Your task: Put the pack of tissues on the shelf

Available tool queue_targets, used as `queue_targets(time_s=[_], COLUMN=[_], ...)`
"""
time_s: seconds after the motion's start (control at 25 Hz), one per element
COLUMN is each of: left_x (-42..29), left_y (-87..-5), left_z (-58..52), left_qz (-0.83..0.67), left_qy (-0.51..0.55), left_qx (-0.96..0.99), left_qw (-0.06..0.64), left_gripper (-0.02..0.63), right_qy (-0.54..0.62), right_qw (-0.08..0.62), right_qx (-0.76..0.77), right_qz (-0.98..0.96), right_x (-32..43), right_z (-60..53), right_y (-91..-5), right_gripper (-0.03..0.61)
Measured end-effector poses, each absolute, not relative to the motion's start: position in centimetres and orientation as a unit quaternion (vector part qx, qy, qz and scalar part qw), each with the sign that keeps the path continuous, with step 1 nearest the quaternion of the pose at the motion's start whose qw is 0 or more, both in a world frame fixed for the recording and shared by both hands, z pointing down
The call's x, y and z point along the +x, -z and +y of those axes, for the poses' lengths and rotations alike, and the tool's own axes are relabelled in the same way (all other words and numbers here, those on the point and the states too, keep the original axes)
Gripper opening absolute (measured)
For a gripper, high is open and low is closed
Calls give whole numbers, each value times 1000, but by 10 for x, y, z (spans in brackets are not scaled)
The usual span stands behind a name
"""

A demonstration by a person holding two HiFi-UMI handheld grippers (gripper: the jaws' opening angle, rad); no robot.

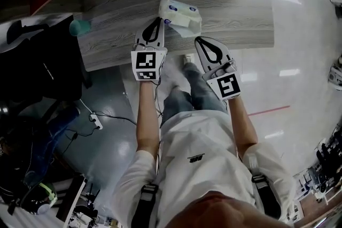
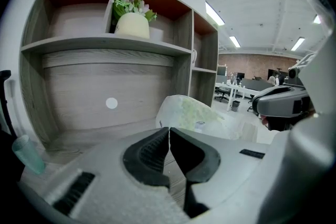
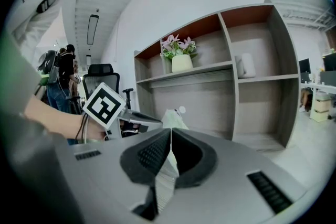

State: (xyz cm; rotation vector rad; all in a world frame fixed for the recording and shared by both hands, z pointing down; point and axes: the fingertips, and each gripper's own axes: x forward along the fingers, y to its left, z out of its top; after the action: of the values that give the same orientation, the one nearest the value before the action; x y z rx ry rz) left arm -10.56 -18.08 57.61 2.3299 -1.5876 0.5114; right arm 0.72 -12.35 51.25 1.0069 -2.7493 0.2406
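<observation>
Both grippers point at the pack of tissues [image 1: 180, 14], which lies on the lowest grey board of the shelf [image 1: 117, 40], toward its near edge and right of the middle. The left gripper [image 1: 159, 20] has its jaws pressed fully together with nothing between them; its tips sit against the left side of the pack, and in its own view the pack bulges just beyond and to the right of them. The right gripper [image 1: 196, 39] is also closed. In the right gripper view a pale strip runs down between its jaws and joins the peak of wrapper rising past the tips, so it appears to pinch a loose corner of the wrapper rather than the body of the pack. A vase of flowers [image 3: 181, 62] stands on a higher board, well apart from all this, and a teal cup [image 1: 80, 25] sits at the far left end of the low board.

As I judge it, the pack is on the shelf but not safely so. The main risk is the right gripper: if it draws back toward the person without opening, the pinched film will drag the pack over the near edge onto the floor, or tear. A soft pack held by a corner also sags and twists. A push from the closed left tips could swing it rightward instead of deeper in.
</observation>
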Motion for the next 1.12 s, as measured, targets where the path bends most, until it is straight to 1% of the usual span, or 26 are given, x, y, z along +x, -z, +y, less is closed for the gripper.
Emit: queue_targets(time_s=[0.48, 1.12], left_x=[-101, -96], left_y=[-490, -415], left_z=[-205, -224], left_qz=[-564, -580], left_qy=[-125, -99], left_qx=[810, 807], left_qw=[100, 52], left_gripper=[32, 32], right_qy=[-52, -24], right_qw=[77, 54], right_qx=[349, 357], right_qz=[-932, -932], right_x=[21, 27], right_z=[-137, -152], right_y=[-461, -410], right_gripper=[28, 28])
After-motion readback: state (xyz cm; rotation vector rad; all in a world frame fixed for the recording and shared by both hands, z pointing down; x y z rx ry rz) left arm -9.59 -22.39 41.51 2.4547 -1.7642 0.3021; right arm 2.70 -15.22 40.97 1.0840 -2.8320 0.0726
